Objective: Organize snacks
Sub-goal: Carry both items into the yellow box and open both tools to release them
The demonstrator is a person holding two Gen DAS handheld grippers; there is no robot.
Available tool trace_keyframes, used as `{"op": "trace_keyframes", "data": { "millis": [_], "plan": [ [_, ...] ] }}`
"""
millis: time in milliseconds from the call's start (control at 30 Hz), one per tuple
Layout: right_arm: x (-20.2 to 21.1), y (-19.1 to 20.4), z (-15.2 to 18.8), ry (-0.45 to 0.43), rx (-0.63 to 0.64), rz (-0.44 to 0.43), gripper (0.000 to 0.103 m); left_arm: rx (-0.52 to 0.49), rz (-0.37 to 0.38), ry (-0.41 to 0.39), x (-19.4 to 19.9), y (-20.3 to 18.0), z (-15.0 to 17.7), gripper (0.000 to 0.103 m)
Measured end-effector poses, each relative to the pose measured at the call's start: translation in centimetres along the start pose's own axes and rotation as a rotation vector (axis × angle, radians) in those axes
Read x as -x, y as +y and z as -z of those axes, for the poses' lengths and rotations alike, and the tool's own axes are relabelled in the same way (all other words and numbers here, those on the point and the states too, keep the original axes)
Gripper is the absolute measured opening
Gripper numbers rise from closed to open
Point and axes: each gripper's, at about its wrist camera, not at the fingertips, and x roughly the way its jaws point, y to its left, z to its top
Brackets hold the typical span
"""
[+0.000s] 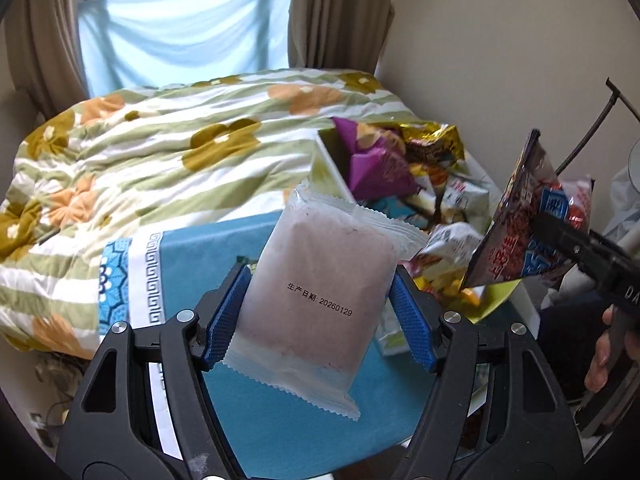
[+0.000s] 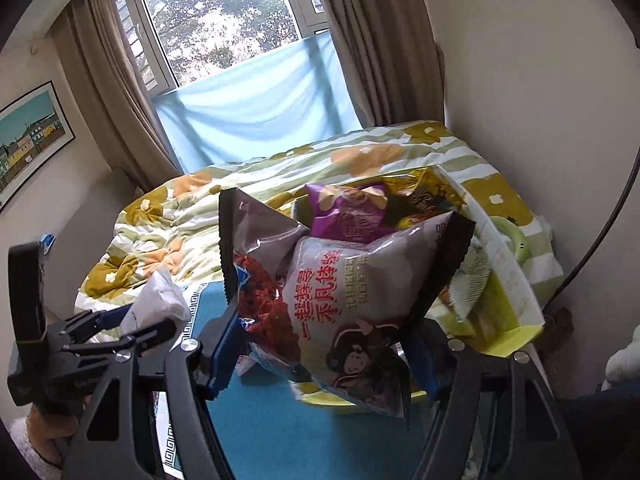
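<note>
Frosted plastic pouch [image 1: 316, 300]; glossy foil bag [image 2: 352, 300] (crinkled)

The left gripper [image 1: 320, 304] pointed steeply downward, its blue pads [image 1: 226, 316] pressed on a pale packet — the right gripper [image 2: 328, 344], tilted likewise, clamped a printed bag, a hand [image 1: 604, 356] gripping its handle.

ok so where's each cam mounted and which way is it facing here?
Left wrist: on the left gripper, looking along its fingers at the pale snack packet it grips; the right gripper and a hand show at right.
Right wrist: on the right gripper, facing the monkey-print snack bag it grips; the left gripper shows at left.
Shared: both look down over the blue table mat toward the snack box, floral quilt and window.
</note>
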Motion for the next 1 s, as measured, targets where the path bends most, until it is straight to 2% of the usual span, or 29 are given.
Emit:
{"op": "trace_keyframes", "data": {
  "millis": [233,367,533,567,600,667,833,1000],
  "plan": [
    [-0.7,-7.3,-2.8,0.043,-0.004,0.0,0.067,0.041,0.049,0.02,-5.5,-7.3,-5.1,0.068],
    [-1.4,-10.2,-4.0,0.072,0.008,-0.013,0.067,0.046,0.031,0.058,-9.5,-10.2,-6.8,0.068],
    [-2.3,-12.7,-5.1,0.101,0.029,-0.041,0.067,0.072,-0.008,0.129,-13.6,-11.5,-7.2,0.069],
    [-2.5,-13.0,-5.2,0.107,0.029,-0.046,0.067,0.065,-0.033,0.126,-13.8,-11.7,-7.1,0.073],
    [-2.7,-13.4,-5.4,0.113,0.03,-0.053,0.067,0.058,-0.055,0.123,-13.8,-11.8,-7.0,0.085],
    [-3.1,-13.7,-5.6,0.121,0.031,-0.063,0.067,0.049,-0.082,0.109,-13.4,-11.7,-6.6,0.102],
    [-4.0,-14.0,-6.0,0.145,0.035,-0.091,0.067,0.064,-0.104,0.138,-12.6,-11.0,-5.0,0.102],
    [-4.5,-12.6,-6.2,0.167,0.059,-0.121,0.067,0.09,-0.1,0.138,-10.4,-9.6,-3.3,0.102]
  ]
}}
